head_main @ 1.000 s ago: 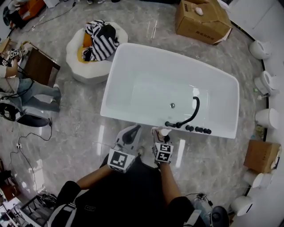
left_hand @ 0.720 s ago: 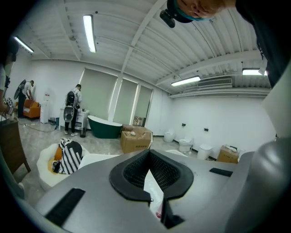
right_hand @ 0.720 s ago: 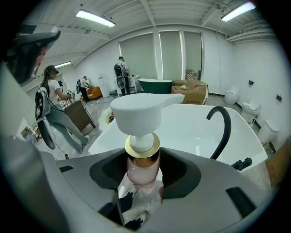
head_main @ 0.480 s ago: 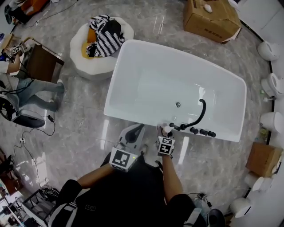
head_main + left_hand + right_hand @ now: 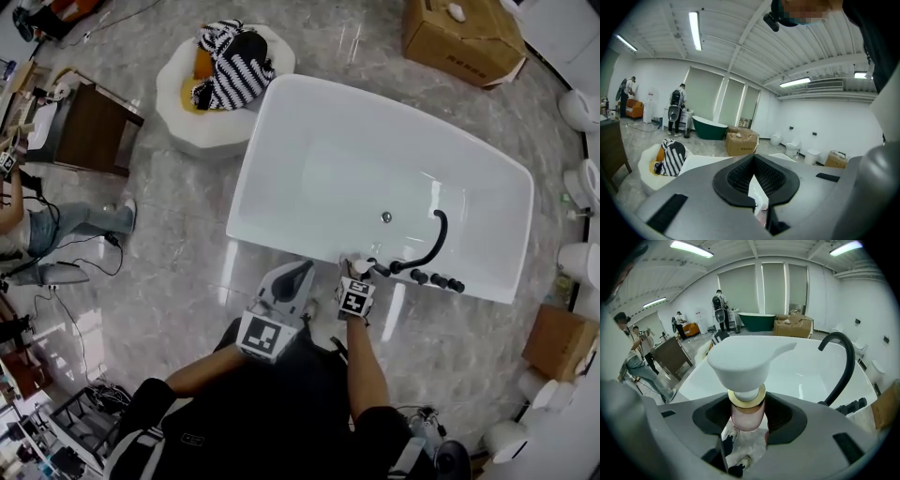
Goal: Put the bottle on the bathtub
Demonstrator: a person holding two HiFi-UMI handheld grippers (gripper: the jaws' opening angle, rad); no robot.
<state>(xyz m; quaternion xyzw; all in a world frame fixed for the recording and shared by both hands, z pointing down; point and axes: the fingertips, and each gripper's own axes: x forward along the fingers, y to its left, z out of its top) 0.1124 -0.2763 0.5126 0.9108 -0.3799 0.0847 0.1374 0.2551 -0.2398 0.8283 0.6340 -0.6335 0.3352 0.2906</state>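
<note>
A pink bottle with a gold collar and a white pump head stands upright in my right gripper, which is shut on its neck. In the head view the bottle is at the near rim of the white bathtub, just left of the black faucet. The tub's basin and the faucet spout lie right ahead of it. My left gripper hangs beside the right one, short of the rim. Its jaws meet with nothing between them.
A white round seat with a striped cloth stands at the tub's far left. A cardboard box sits behind the tub, another at the right. Toilets line the right wall. A brown desk and a person are at the left.
My right gripper has carried the bottle forward to the tub's near rim, closer to the faucet. The left gripper has moved along beside it. The person at the left has shifted.
</note>
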